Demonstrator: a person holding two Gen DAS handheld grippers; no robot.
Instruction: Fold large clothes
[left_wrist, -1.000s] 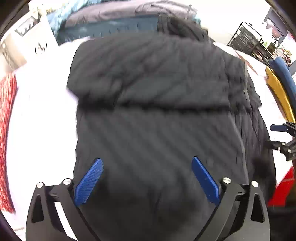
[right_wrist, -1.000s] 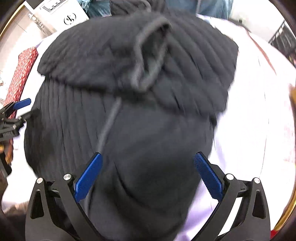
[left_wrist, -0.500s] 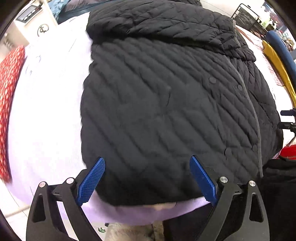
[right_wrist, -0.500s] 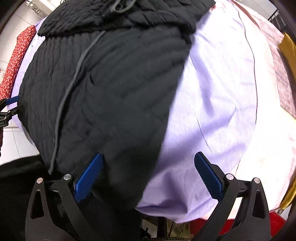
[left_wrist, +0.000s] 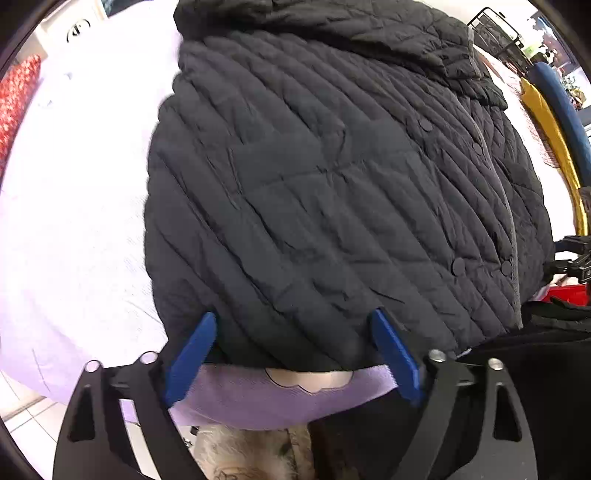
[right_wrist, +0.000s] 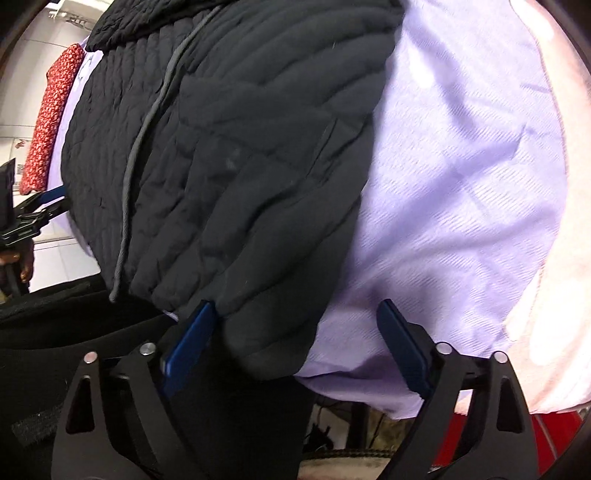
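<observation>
Lavender sheet (left_wrist: 74, 229) covered counter. Black quilted jacket (left_wrist: 332, 184) lay flat on it, hem at near edge, grey zipper line, snap buttons. Left hand-held gripper (left_wrist: 291, 347) fingers spread apart at hem, gripping nothing. Right hand-held gripper (right_wrist: 295, 332) fingers apart, jacket's near corner between them, unclamped.

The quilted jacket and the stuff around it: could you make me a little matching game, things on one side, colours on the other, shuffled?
Things:
1. quilted jacket
2. sheet under it
3. gripper fingers
4. patterned cloth at the far edge

Colours:
a. red
b. lavender
c. black
d. blue

Pairs: 1-c, 2-b, 3-d, 4-a
</observation>
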